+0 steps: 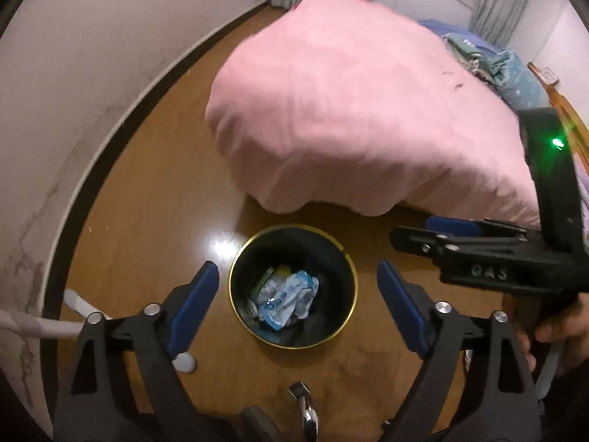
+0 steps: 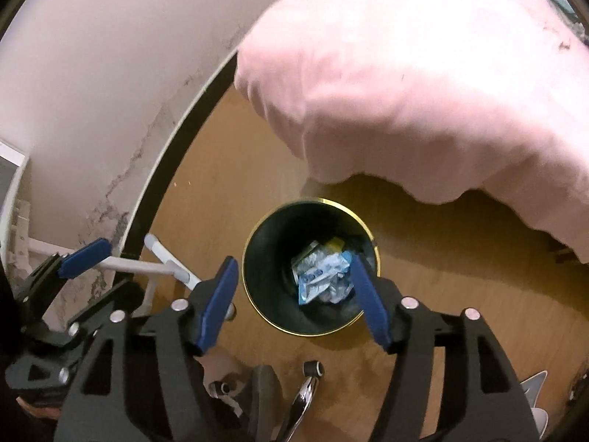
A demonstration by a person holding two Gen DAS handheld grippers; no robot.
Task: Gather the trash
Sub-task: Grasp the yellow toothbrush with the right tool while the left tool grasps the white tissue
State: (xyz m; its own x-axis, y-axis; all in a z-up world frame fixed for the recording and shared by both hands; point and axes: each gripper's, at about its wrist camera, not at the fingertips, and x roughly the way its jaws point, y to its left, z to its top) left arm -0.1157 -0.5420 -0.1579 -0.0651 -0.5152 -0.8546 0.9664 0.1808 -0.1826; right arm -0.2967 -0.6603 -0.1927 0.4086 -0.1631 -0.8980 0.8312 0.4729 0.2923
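Both grippers, left gripper (image 1: 298, 287) and right gripper (image 2: 294, 287), hang over the bin (image 1: 235, 258) with jaws wide and empty. Crumpled trash (image 1: 285, 300) lies inside the bin. Judged best: lift clear without nudging the rim, then scan the floor (image 1: 154, 191) beside the bed (image 1: 349, 110).

"GAS" on right gripper (image 1: 427, 234)

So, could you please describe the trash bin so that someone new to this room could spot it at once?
Find the bed under the pink blanket. On the wooden floor just past its near corner stands a round bin, dark inside with a thin gold rim. It is the only container there, with crumpled blue-and-white wrappers at its bottom.
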